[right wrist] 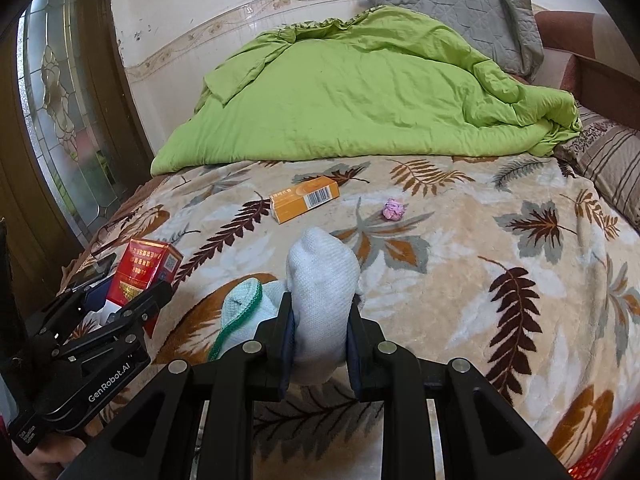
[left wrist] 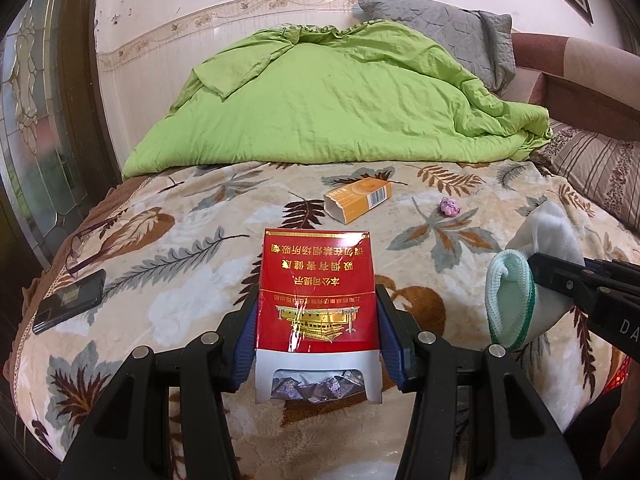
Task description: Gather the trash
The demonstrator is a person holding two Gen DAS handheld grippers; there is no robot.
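The left gripper (left wrist: 316, 320) pinched a red cardboard cigarette pack (left wrist: 316, 292), crumpled foil showing only in its own view. The right gripper (right wrist: 320, 340) squeezed a pale knitted sock (right wrist: 322, 296). Farther off on the leaf-patterned blanket (right wrist: 480, 240) lay an orange carton (right wrist: 305, 198) and a pink paper wad (right wrist: 393, 209); a black phone (left wrist: 70, 300) showed clearly only at the left view's edge.

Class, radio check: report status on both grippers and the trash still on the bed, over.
Left gripper shut on red cigarette pack. Right gripper shut on white sock. Orange box and pink wad lie loose on blanket. Nothing blocking.
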